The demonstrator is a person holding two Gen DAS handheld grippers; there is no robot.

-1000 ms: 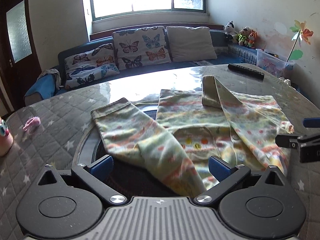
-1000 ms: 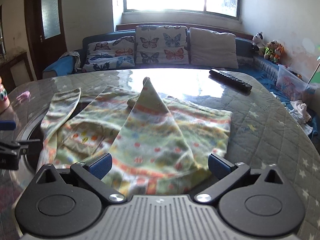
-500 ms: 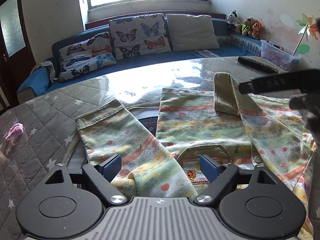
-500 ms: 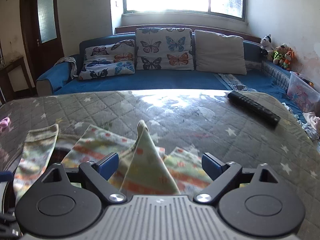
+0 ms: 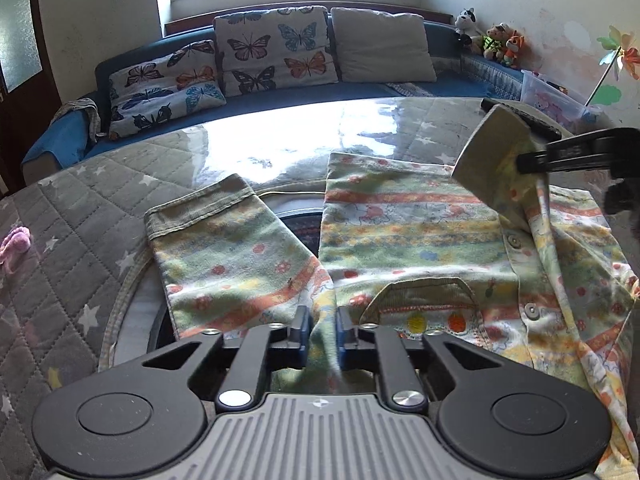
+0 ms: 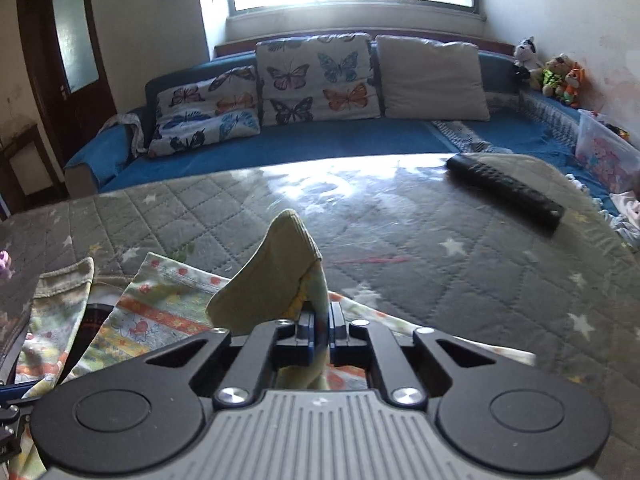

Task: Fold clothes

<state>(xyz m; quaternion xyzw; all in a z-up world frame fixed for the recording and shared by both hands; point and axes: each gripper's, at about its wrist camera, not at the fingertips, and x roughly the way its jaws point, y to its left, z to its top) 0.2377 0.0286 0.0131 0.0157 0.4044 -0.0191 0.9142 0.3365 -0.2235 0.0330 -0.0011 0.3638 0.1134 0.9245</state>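
Observation:
A child's striped, patterned shirt [image 5: 408,236] lies spread on the quilted table [image 5: 80,208]. Its left sleeve [image 5: 224,256] lies flat, angled to the far left. My left gripper [image 5: 320,332] is shut on the near end of that sleeve by the shoulder. My right gripper [image 6: 320,328] is shut on the right sleeve [image 6: 276,276] and holds its cuff raised off the table. In the left wrist view the raised cuff [image 5: 496,156] hangs from the right gripper's fingers [image 5: 576,156] at the right. The shirt's body also shows in the right wrist view [image 6: 160,312].
A black remote control [image 6: 504,192] lies on the table at the far right. A small pink object [image 5: 16,240] lies at the left. A blue sofa [image 6: 320,140] with cushions runs behind the table. Soft toys [image 5: 492,40] sit at the back right.
Both grippers went from open to shut on the shirt's sleeves. The right gripper has lifted the right sleeve's cuff off the shirt. The left gripper moved forward onto the left sleeve.

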